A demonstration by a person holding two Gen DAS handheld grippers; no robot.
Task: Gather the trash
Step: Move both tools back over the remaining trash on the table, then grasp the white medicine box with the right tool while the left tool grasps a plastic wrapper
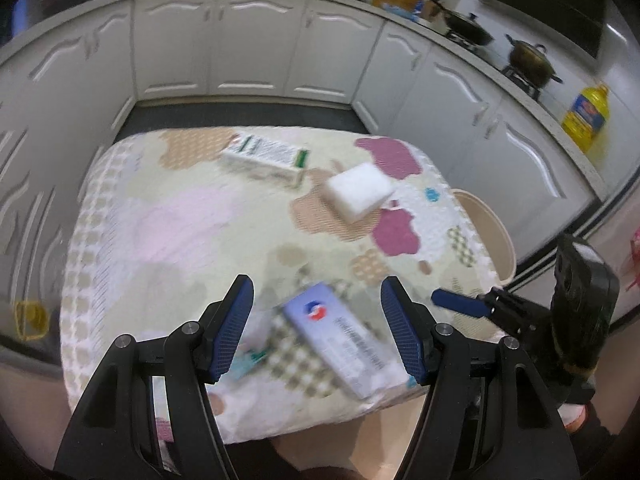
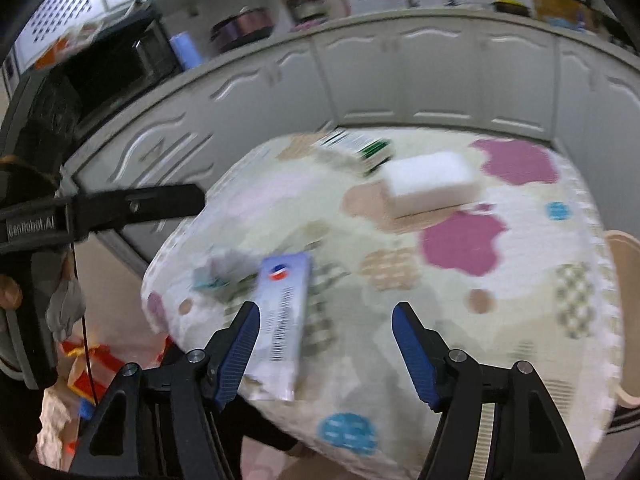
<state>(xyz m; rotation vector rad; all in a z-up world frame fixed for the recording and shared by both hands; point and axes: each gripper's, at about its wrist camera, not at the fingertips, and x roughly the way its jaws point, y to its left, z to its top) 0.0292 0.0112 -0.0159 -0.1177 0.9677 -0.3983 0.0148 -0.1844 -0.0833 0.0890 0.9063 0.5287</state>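
A blue-and-white flat box [image 1: 340, 340] [image 2: 284, 312] lies near the front edge of the cloth-covered table [image 1: 180, 220], with a small teal wrapper [image 1: 248, 360] [image 2: 212, 276] beside it. Farther back lie a green-and-white carton [image 1: 264, 156] [image 2: 356, 148] and a white foam block [image 1: 358, 190] [image 2: 432, 184]. My left gripper [image 1: 318, 328] hovers open over the flat box, pads apart from it. My right gripper [image 2: 326, 344] is open too, with the box by its left finger and nothing gripped. Both views are blurred.
A beige bin [image 1: 492, 236] [image 2: 624, 320] stands off the table's right side. White kitchen cabinets [image 1: 248, 48] wrap around behind, with pots and a yellow oil bottle [image 1: 586, 116] on the counter. Red and yellow items [image 2: 88, 364] lie on the floor at left.
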